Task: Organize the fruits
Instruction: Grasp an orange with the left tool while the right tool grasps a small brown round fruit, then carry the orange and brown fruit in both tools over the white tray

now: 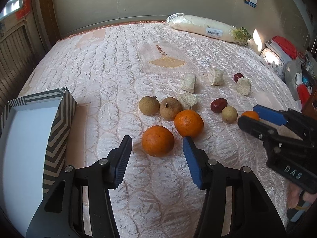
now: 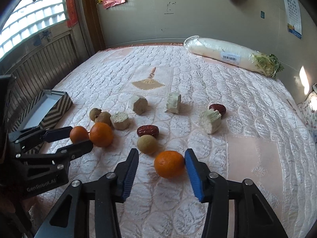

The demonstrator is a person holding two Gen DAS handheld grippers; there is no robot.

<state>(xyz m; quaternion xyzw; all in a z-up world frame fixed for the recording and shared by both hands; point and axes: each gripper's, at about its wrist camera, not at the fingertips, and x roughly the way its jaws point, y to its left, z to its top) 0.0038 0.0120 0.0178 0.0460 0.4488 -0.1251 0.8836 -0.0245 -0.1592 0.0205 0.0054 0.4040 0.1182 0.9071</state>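
Three oranges lie on the quilted bed (image 1: 99, 69) among longans (image 1: 149, 106), red dates (image 1: 218, 105) and pale cut vegetable chunks (image 1: 215, 77). My left gripper (image 1: 157, 138) is open and straddles the nearest orange (image 1: 158, 140), with a small gap at each pad. A second orange (image 1: 188, 123) sits just past its blue right finger (image 1: 191, 158). My right gripper (image 2: 161, 152) is open around the third orange (image 2: 169, 163); the right pad (image 2: 193, 172) touches it and the left pad stands apart. A striped box (image 1: 59, 119) with a white inside stands at the left.
A wrapped white radish (image 1: 208, 27) lies at the far edge by the wall. Bags and clutter (image 1: 283, 55) crowd the right side of the bed. A wooden panel and a window (image 2: 33, 15) are on the left. Bare quilt stretches between the box and the fruit.
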